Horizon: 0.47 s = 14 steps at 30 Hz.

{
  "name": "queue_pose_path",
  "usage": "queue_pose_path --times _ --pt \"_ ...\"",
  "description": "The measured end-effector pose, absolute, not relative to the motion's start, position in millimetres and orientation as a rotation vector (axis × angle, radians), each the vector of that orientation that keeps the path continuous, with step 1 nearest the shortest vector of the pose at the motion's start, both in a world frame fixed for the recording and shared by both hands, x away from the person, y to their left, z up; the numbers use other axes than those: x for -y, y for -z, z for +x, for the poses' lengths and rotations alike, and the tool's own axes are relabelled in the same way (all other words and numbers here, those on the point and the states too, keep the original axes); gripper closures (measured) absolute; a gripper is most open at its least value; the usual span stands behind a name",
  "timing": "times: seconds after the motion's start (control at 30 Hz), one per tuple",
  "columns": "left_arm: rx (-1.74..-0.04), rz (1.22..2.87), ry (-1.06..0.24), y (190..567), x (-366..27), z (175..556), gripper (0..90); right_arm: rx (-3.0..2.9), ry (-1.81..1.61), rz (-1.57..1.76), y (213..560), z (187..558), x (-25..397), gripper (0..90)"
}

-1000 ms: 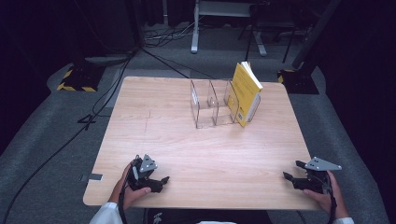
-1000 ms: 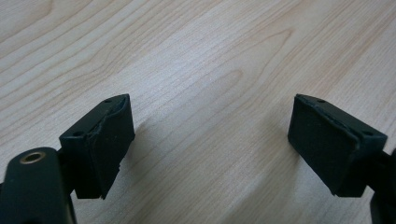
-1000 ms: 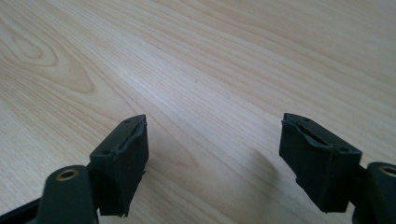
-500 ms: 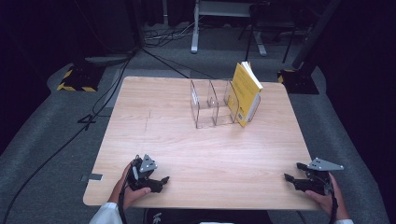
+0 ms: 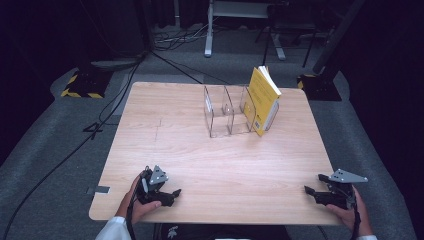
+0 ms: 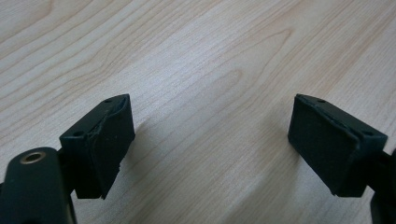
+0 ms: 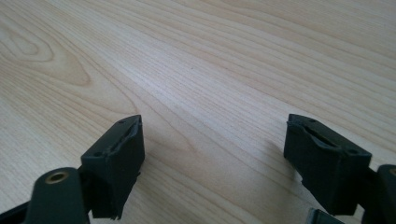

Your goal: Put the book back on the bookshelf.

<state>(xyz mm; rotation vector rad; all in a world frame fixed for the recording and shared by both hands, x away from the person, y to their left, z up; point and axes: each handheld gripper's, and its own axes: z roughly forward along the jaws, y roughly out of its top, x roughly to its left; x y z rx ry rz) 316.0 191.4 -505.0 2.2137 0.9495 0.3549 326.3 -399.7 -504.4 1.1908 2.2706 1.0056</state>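
A yellow book stands upright, leaning against the right end of a clear acrylic divider rack at the far middle of the wooden table. My left gripper rests at the near left edge, held by a hand, its jaws wide apart over bare wood. At the near right edge my right gripper is also open, and nothing lies between its fingers. Both grippers are far from the book and rack.
Black stands with yellow-striped bases and cables lie on the grey floor around the table. A white desk frame stands behind it.
The right gripper has drifted slightly toward the near edge. The left gripper, book and rack have not moved.
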Motion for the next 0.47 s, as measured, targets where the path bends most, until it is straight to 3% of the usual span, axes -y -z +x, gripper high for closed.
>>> queue_pose_path --times 0.47 --pt "-0.944 2.217 -0.354 505.0 -190.8 317.4 14.7 -2.264 -1.005 1.204 504.5 326.9 400.2 20.8"
